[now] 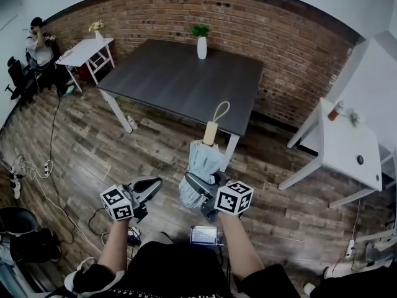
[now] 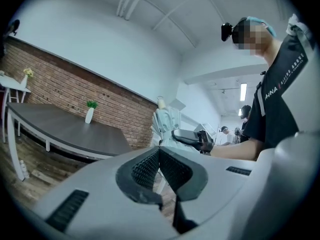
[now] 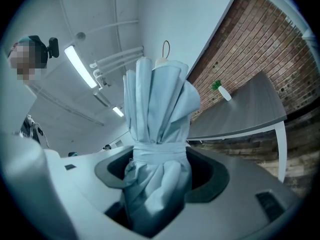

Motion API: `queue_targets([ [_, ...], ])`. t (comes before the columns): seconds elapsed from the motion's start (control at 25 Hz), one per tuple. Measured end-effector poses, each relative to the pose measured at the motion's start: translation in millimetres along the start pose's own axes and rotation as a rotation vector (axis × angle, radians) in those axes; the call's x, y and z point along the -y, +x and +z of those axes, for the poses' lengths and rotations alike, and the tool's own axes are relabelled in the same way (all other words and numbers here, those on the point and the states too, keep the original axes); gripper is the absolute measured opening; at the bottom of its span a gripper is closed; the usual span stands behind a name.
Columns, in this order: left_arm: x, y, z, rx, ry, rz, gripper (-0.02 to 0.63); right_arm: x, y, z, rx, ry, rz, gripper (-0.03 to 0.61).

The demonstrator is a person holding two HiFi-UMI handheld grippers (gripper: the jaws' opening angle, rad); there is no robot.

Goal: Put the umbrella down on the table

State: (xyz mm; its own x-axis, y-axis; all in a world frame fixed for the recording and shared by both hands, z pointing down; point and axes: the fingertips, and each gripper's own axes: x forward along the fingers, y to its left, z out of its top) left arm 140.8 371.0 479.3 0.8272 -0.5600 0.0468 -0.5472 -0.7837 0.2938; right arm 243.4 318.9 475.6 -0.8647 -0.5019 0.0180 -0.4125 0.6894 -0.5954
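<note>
A folded pale blue umbrella (image 1: 200,166) with a wooden handle and cord loop stands nearly upright above the floor, just in front of the dark grey table (image 1: 180,82). My right gripper (image 1: 194,183) is shut on its lower, strapped part; in the right gripper view the umbrella (image 3: 159,129) fills the jaws of that right gripper (image 3: 160,176). My left gripper (image 1: 149,186) hangs to its left, shut and holding nothing, its ribbed pads (image 2: 150,168) pressed together. From the left gripper view the umbrella (image 2: 166,125) shows beyond the jaws.
A white vase with a green plant (image 1: 201,44) stands at the table's far edge. Small white tables stand at the back left (image 1: 84,51) and at the right (image 1: 347,144). Cables (image 1: 31,166) and a black bin (image 1: 15,222) lie on the wooden floor at the left. A person (image 1: 38,45) sits far left.
</note>
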Motion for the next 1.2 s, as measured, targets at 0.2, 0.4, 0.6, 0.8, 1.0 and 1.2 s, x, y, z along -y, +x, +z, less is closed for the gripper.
queue_targets([
  [0.2,-15.8,-2.0,-0.9,0.004,-0.025,0.025,0.002,13.6,12.0,-1.4,-0.005,0.029,0.001,0.298],
  [0.4,-49.9,0.9,-3.7,0.01,-0.041,0.024,0.002,29.0,35.3,2.7,-0.006,0.037,-0.01,0.298],
  [0.6,-96.5,8.4,11.4,0.034,-0.067,0.003,0.002,46.4,71.9,13.4,-0.015,0.027,-0.04,0.298],
  [0.8,-150.4,9.7,35.6,0.055,-0.07,-0.036,0.003,60.2,122.9,37.0,-0.006,0.01,-0.073,0.298],
  [1.0,-207.8,-8.5,53.9,0.068,-0.077,-0.044,0.002,66.7,176.0,53.2,0.025,0.019,-0.084,0.298],
  [1.2,-253.7,-27.1,62.0,0.067,-0.083,-0.053,0.002,73.2,222.7,57.7,0.043,0.037,-0.103,0.298],
])
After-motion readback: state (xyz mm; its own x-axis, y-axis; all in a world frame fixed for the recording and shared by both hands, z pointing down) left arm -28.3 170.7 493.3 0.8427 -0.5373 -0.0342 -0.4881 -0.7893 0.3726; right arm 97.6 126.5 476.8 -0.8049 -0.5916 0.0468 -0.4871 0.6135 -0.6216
